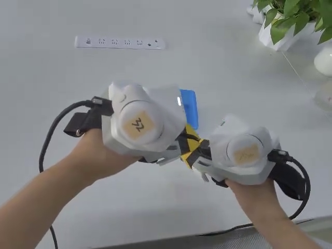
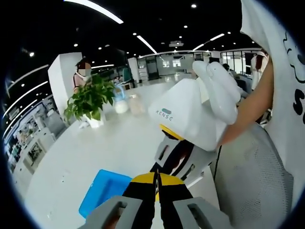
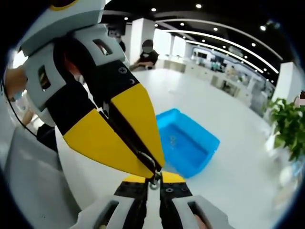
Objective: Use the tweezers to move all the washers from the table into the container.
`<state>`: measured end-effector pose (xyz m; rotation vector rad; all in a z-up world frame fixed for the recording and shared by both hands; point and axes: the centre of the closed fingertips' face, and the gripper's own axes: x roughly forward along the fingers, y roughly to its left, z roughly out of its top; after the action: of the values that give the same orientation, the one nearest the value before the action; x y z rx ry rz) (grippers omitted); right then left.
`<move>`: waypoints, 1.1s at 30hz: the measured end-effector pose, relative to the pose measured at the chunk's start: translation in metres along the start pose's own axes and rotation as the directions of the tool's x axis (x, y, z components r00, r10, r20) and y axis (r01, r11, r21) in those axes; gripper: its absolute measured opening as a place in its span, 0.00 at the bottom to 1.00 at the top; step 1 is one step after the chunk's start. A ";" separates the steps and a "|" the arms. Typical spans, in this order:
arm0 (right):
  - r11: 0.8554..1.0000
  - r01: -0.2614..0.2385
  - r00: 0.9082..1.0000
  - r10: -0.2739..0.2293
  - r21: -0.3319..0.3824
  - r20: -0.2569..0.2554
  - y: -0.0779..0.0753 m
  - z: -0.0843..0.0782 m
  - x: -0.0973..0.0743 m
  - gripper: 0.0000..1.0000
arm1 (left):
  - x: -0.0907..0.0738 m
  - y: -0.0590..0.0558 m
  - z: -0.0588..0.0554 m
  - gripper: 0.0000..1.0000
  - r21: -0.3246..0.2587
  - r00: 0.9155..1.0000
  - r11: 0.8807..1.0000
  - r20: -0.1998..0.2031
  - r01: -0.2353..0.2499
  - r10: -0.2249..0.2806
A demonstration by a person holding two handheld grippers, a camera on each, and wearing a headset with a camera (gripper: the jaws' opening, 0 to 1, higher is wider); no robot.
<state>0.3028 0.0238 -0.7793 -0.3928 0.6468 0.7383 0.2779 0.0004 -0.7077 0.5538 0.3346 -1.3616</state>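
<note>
Our left claw [image 2: 157, 182] and right claw [image 3: 153, 188] meet shut, tip to tip, with a tiny metal bit [image 3: 154, 180], maybe a washer, between them: light, stiff, slippery, best nipped across its rim, the tray [image 3: 187, 149] at 1 o'clock.

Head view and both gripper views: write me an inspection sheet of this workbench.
Surface: plain white table.
Job's things: blue rectangular plastic container, open, specks on its floor too small to name; small metal piece at the meeting jaw tips, unidentifiable.
Clutter: white power strip at the far side; green leafy plant in a white pot.
Grippers: left gripper and right gripper face each other tip to tip, jaws of both shut.
Cables: black cable loops from the left gripper; second black cable from the right.
Surroundings: open-plan office with ceiling strip lights.
</note>
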 end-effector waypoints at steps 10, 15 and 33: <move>0.999 0.033 0.998 -0.031 -0.041 0.056 -0.024 0.035 0.005 0.04 | -0.010 0.032 0.014 0.00 0.045 0.998 0.997 0.018 -0.067 0.066; 0.998 0.042 0.997 -0.038 -0.051 0.065 -0.036 0.043 0.016 0.04 | -0.008 0.050 0.013 0.00 0.053 0.996 0.994 0.015 -0.091 0.091; 0.999 0.032 0.999 -0.032 0.009 0.002 -0.058 0.023 0.061 0.04 | 0.022 0.081 -0.024 0.00 -0.013 0.994 0.994 -0.029 -0.109 0.109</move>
<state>0.3881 0.0272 -0.7971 -0.3932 0.6401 0.7048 0.3630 0.0040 -0.7246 0.5720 0.3327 -1.2460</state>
